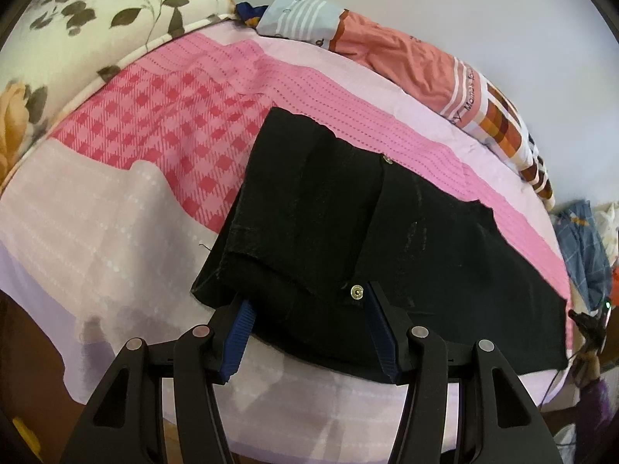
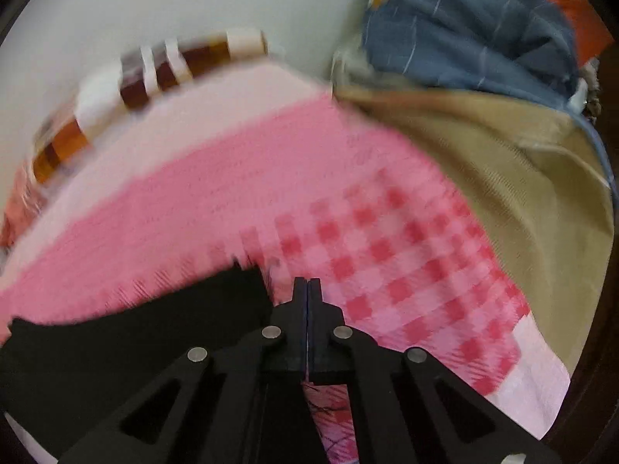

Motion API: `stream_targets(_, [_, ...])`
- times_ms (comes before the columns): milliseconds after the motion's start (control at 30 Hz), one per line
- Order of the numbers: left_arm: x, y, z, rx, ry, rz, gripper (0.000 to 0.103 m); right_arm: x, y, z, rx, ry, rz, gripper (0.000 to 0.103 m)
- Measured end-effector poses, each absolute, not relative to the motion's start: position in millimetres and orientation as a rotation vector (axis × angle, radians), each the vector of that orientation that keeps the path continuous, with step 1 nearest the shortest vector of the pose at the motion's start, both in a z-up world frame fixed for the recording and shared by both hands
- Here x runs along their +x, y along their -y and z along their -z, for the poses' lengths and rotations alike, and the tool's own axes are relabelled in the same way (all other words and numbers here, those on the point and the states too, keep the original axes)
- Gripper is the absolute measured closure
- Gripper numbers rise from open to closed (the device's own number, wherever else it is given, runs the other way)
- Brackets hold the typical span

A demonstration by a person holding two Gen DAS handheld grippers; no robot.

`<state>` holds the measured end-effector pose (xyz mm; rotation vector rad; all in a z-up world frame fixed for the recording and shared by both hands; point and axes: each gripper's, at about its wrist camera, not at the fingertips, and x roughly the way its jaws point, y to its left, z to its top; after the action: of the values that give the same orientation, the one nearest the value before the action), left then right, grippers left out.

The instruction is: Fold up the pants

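Black pants (image 1: 348,212) lie folded on the pink checked bedsheet (image 1: 174,123), with a metal snap button (image 1: 356,292) near their front edge. My left gripper (image 1: 307,292) stands half open astride that edge. Its blue pads (image 1: 238,332) sit on either side of the fabric without visibly pinching it, and the left tip is tucked under the cloth. In the blurred right wrist view, my right gripper (image 2: 307,280) is shut with nothing in it. It hangs over the bedsheet (image 2: 387,251), just right of a corner of the pants (image 2: 135,332).
A floral pillow (image 1: 96,19) lies at the far left of the bed. Orange and striped clothes (image 1: 406,58) lie along the wall side. A blue garment (image 2: 464,38) rests on tan fabric (image 2: 503,174) beyond the bed's right end.
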<state>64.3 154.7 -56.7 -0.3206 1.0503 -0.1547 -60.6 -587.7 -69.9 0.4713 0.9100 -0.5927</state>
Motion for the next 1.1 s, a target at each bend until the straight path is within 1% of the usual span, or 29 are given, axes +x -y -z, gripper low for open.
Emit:
stream_targets(67, [59,-156,50,-0.359,-1.004,0.174,0.047,-72,578,41,0.514,-0.798,0.592,0.095])
stream_targets(100, [58,-155,47,-0.364,-0.984,0.18,0.047,-71,566,24,0.552,-0.729,0.507,0.092])
stream_targets(133, [56,-152,44,-0.361,-0.964,0.186,0.047,-65,553,14,0.569,-0.7,0.415,0.088])
stream_targets(167, [56,-148,41,-0.35,-0.949,0.187,0.047,-49,527,3,0.573,-0.701,0.271,0.069])
stream_targets(200, [55,-144,40,-0.332,-0.938,0.186,0.047,-39,509,-2,0.562,-0.71,0.191,0.046])
stream_targets(233, [56,-139,38,-0.316,-0.929,0.187,0.047,-19,475,-10,0.532,-0.72,0.067,0.04])
stream_targets(267, [56,-134,37,-0.298,-0.916,0.193,0.046,-5,449,-15,0.508,-0.721,-0.02,0.037])
stream_targets(367, [58,-129,36,-0.279,-0.894,0.19,0.043,62,347,-12,0.373,-0.799,-0.277,0.037])
stream_targets(467, [60,-132,39,-0.272,-0.878,0.17,0.043,107,263,14,0.207,-0.887,-0.406,0.037])
stream_targets(533, [59,-138,41,-0.265,-0.867,0.146,0.043,129,217,32,0.147,-0.941,-0.51,0.04])
stream_targets(633, [60,-146,44,-0.273,-0.858,0.135,0.043,148,182,47,0.06,-0.961,-0.536,0.04])
stream_targets(733, [64,-151,48,-0.266,-0.857,0.12,0.043,167,174,57,0.042,-0.992,-0.545,0.041])
stream_targets(767, [65,-153,49,-0.266,-0.859,0.111,0.043,172,174,62,0.046,-1.013,-0.557,0.046])
stream_targets(800, [65,-155,49,-0.271,-0.856,0.102,0.043,174,181,64,0.061,-1.025,-0.574,0.053])
stream_targets(833, [64,-157,48,-0.276,-0.85,0.096,0.043,176,181,65,0.072,-1.035,-0.588,0.057])
stream_targets(900, [58,-160,40,-0.278,-0.805,0.055,0.043,181,172,72,0.056,-1.068,-0.606,0.068])
stream_targets(933, [54,-160,34,-0.269,-0.777,0.036,0.043,184,169,75,0.042,-1.079,-0.611,0.071])
stream_targets(1000, [48,-157,20,-0.231,-0.708,0.001,0.043,190,162,84,0.016,-1.113,-0.609,0.072])
stream_targets(1100, [54,-146,9,-0.183,-0.677,0.036,0.038,194,155,92,0.017,-1.143,-0.621,0.074])
